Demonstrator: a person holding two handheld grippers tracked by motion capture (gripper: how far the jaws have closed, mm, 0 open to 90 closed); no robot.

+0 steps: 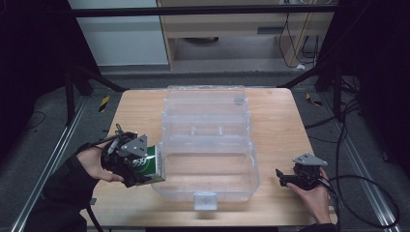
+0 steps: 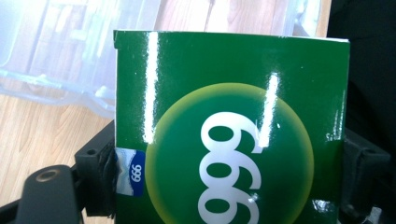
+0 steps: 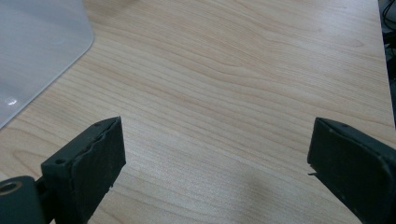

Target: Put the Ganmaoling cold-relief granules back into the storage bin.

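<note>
Nearest me, the left gripper (image 1: 140, 166) is clamped on a glossy green box (image 2: 229, 135) marked 999, held just beside the left wall of the clear plastic storage bin (image 1: 208, 145). It looks like the carrying step; next the box must rise over the rim and go inside. Across the wooden table (image 3: 233, 70), the right gripper (image 3: 215, 163) rests with its jaws spread wide, holding nothing.
</note>
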